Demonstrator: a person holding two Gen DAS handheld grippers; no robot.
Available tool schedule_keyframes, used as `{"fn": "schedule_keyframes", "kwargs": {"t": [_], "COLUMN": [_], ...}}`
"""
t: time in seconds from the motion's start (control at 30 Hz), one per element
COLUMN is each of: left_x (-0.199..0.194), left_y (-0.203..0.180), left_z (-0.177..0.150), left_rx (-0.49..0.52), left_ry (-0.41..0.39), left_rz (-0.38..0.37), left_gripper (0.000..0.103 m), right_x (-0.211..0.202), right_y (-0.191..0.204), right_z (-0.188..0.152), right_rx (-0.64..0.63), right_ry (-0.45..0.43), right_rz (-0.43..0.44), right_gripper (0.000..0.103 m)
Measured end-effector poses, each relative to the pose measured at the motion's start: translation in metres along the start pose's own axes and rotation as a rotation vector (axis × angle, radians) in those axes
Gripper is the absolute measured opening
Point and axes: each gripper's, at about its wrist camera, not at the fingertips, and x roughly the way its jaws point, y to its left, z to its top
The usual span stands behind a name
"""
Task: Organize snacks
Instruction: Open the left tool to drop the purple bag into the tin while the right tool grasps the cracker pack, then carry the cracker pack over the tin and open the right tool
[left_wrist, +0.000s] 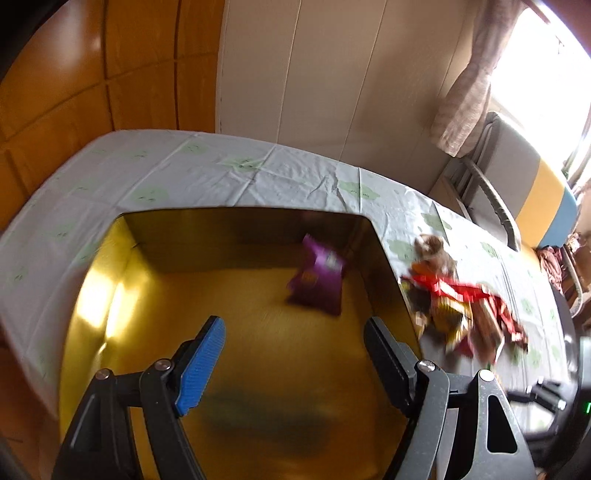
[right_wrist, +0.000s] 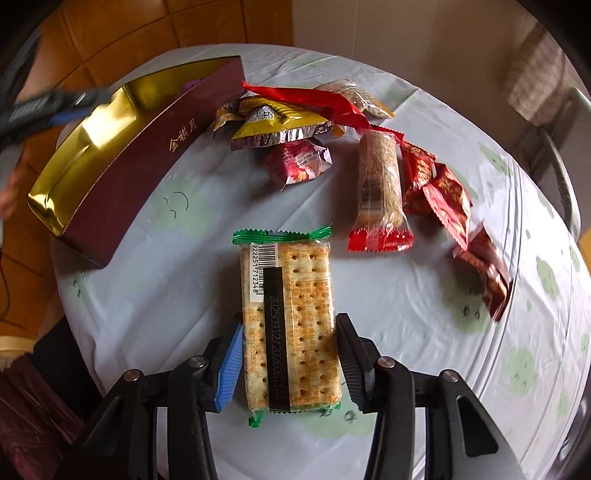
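A: What's the biggest thing here?

B: The counter (right_wrist: 424, 306), under a pale cloth with green cloud prints. Next is the gift box (right_wrist: 122, 166), maroon outside, gold inside, sitting at the counter's left side in the right wrist view.

A: Anything in it?

B: One purple snack packet (left_wrist: 317, 277), lying on the gold floor near the far right corner. It's blurred, so I can't read it.

A: And the left hand-held gripper (left_wrist: 295, 358)?

B: Above the box, fingers spread wide, nothing between them.

A: The rest of the snacks?

B: Loose on the cloth beside the box: a long cereal bar (right_wrist: 380, 192) with red ends, a yellow packet (right_wrist: 273, 118), a red twisted wrapper (right_wrist: 317, 99), a small pink-red packet (right_wrist: 299, 160), and several dark red packets (right_wrist: 447, 199) trailing to the right.

A: The right hand-held gripper (right_wrist: 290, 362)?

B: Its fingers are pressed against both long sides of a cracker pack (right_wrist: 291, 317) with green sealed ends, barcode side up.
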Motion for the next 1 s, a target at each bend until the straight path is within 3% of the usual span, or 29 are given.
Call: {"fn": "schedule_keyframes", "kwargs": {"t": [0.23, 0.4, 0.5, 0.63, 0.77, 1.0], "left_x": [-0.036, -0.047, -0.055, -0.063, -0.066, -0.065], "left_y": [0.019, 0.033, 0.04, 0.052, 0.066, 0.08], "left_z": [-0.048, -0.063, -0.067, -0.067, -0.068, -0.067], "left_rx": [0.003, -0.005, -0.018, -0.049, -0.073, -0.107], "left_ry": [-0.047, -0.066, -0.094, -0.118, -0.119, -0.123], "left_rz": [0.064, 0.113, 0.137, 0.156, 0.161, 0.173], "left_gripper": [0.078, 0.078, 0.078, 0.078, 0.078, 0.078], "right_x": [-0.032, -0.058, -0.057, -0.031, 0.005, 0.059], "right_y": [0.007, 0.04, 0.079, 0.127, 0.163, 0.179], "right_z": [0.023, 0.072, 0.112, 0.151, 0.169, 0.174], "right_rx": [0.123, 0.126, 0.059, 0.002, -0.043, -0.04], "right_ry": [-0.106, -0.174, -0.185, -0.138, -0.059, 0.054], "right_rz": [0.067, 0.141, 0.159, 0.146, 0.09, 0.023], "right_gripper": [0.048, 0.048, 0.048, 0.048, 0.048, 0.048]}}
